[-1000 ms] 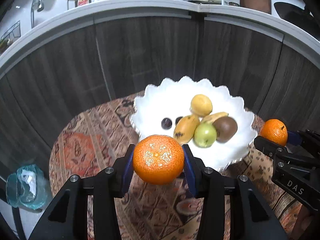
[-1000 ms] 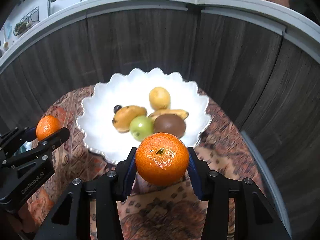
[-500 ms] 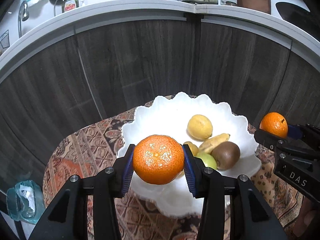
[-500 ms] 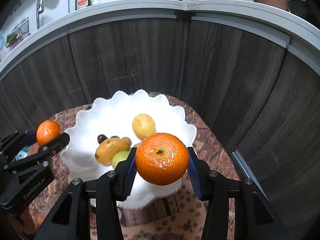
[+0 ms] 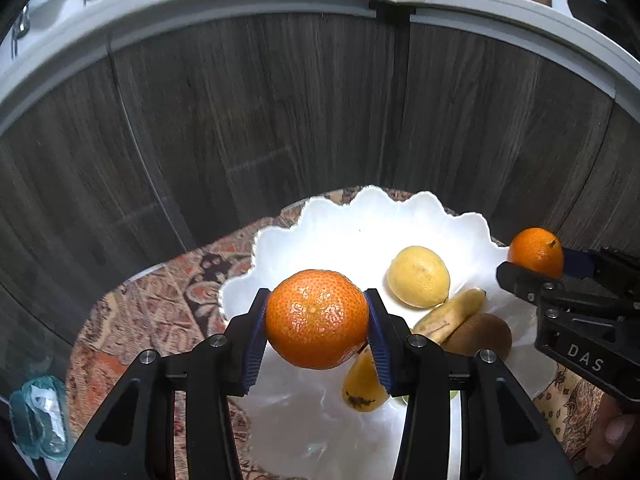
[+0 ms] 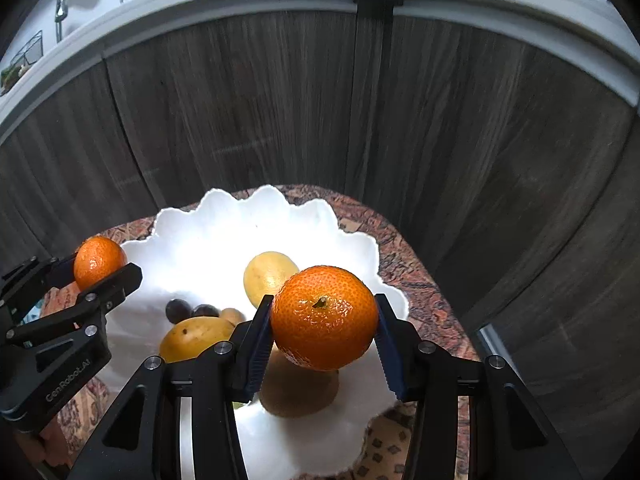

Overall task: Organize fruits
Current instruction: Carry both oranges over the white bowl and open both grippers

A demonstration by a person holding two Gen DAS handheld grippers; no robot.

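My left gripper (image 5: 317, 322) is shut on an orange (image 5: 317, 318) and holds it above the left part of a white scalloped bowl (image 5: 320, 224). My right gripper (image 6: 325, 326) is shut on a second orange (image 6: 325, 322) above the bowl's right part (image 6: 224, 216). Each gripper shows in the other's view, the right one (image 5: 536, 264) at the bowl's right edge, the left one (image 6: 100, 268) at its left edge. In the bowl lie a lemon (image 5: 418, 276), a banana (image 5: 448, 316), a kiwi (image 5: 480, 334), a yellow pear-like fruit (image 6: 196, 336) and two dark grapes (image 6: 178, 310).
The bowl stands on a small round table with a patterned cloth (image 5: 160, 304). Dark wood cabinet fronts (image 5: 280, 120) rise close behind under a white counter (image 5: 240, 4). A teal plastic bag (image 5: 38, 416) lies on the floor at lower left.
Both grippers have moved forward with their oranges, from in front of the bowl to above it. The bowl and fruit now sit lower and closer in both views.
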